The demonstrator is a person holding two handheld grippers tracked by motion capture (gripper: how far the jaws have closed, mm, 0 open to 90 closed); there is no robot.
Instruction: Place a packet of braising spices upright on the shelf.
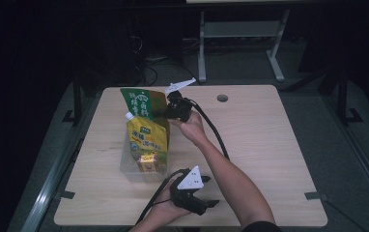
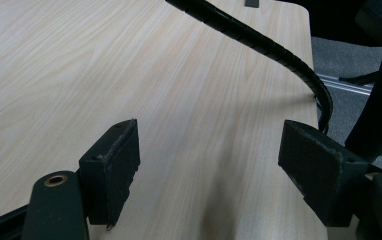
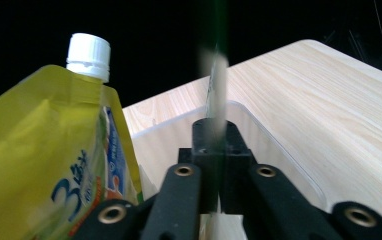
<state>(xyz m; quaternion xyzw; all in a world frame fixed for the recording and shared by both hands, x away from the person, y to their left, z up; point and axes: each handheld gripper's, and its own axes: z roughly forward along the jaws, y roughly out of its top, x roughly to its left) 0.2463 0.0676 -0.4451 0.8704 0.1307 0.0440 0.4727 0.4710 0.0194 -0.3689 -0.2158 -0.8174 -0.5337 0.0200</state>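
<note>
A clear plastic bin (image 1: 127,170) stands on the wooden table (image 1: 269,145), left of its middle. In it a yellow pouch (image 1: 146,135) with a white cap (image 1: 130,116) stands upright, with a small yellow-brown pack (image 1: 149,164) in front of it. My right gripper (image 1: 171,109) is over the bin's far end, shut on the edge of a green packet (image 1: 139,102). In the right gripper view the packet's thin edge (image 3: 215,75) rises from the pinched jaws of the gripper (image 3: 214,135), beside the pouch (image 3: 44,150) and the bin's rim (image 3: 279,150). My left gripper (image 1: 210,191) rests open near the front edge; the table (image 2: 129,60) lies bare between the jaws of that gripper (image 2: 209,155).
The right gripper's black cable (image 1: 214,130) trails across the table's middle and shows ribbed in the left gripper view (image 2: 259,40). A round cable hole (image 1: 222,98) sits near the far edge. A grey desk frame (image 1: 240,43) stands on the dark floor beyond.
</note>
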